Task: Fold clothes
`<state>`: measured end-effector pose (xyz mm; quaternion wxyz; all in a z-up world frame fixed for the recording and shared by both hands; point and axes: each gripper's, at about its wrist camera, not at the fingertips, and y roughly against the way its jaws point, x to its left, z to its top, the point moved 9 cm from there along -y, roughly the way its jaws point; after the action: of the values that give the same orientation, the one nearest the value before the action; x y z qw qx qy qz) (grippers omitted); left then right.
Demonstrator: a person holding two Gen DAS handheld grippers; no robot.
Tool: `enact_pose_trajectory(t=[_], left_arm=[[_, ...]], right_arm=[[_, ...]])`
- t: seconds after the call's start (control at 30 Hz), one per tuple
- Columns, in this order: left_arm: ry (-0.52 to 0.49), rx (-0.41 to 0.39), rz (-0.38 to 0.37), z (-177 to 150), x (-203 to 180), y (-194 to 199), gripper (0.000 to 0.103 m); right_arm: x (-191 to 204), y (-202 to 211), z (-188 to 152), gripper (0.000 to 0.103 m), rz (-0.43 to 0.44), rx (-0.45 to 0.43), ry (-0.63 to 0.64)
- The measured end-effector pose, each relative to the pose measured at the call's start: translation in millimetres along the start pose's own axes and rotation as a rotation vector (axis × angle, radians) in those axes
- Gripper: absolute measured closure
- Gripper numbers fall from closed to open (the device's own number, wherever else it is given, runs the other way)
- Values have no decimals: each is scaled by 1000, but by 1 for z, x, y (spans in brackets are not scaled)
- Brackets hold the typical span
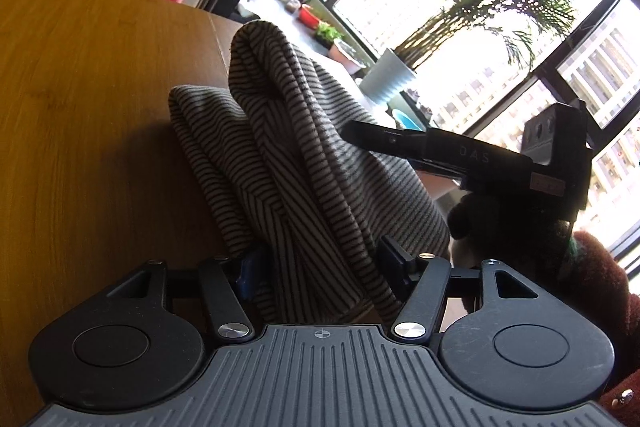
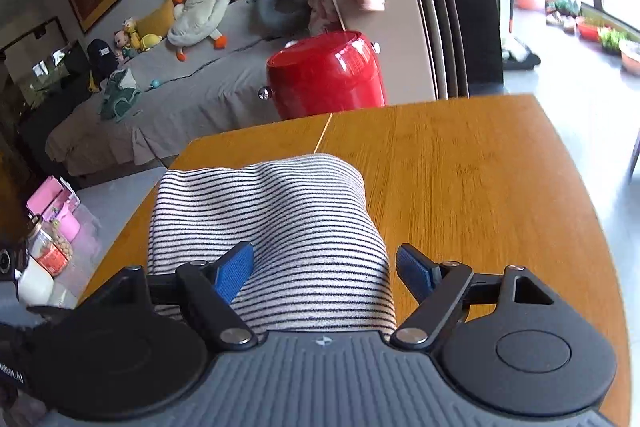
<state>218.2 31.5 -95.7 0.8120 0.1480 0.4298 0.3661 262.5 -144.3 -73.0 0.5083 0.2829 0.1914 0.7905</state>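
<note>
Both the left gripper (image 1: 320,263) and right gripper (image 2: 326,273) gape around the black-and-white striped knit garment (image 2: 272,211); I'd pinch its edges evenly.

Striped garment (image 2: 272,227) on wooden table (image 2: 460,179), red drum (image 2: 324,75) behind table, sofa (image 2: 192,67) beyond

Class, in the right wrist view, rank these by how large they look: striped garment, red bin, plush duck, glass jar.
1. striped garment, though closest to the camera
2. red bin
3. plush duck
4. glass jar, partly cut off
</note>
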Motion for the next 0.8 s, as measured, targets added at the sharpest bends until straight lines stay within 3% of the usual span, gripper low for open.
enact_pose_trajectory(t=[0.1,0.27,0.33,0.4,0.43,0.47,0.57,0.67,0.8], left_arm=[[6,-50,44,5,11,19,33],[74,-51,70,-3,34,31,47],[66,-31,49,-10,29,29,47],[58,-8,21,-15,23,24,51],[57,1,15,-17,21,22,51],[56,6,14,-17,20,20,52],[66,14,3,-18,19,19,57],[71,24,-16,-19,17,14,59],[62,30,-24,-19,13,3,59]], right_arm=[[22,35,-3,22,13,-49,154],[77,72,-39,22,174,-18,361],[92,70,-61,22,151,6,471],[100,61,-77,22,63,-14,598],[101,58,-79,29,28,-31,634],[102,57,-76,52,22,-45,630],[103,66,-45,84,148,-70,431],[106,78,-9,85,293,-109,227],[107,65,-1,85,483,-38,1]])
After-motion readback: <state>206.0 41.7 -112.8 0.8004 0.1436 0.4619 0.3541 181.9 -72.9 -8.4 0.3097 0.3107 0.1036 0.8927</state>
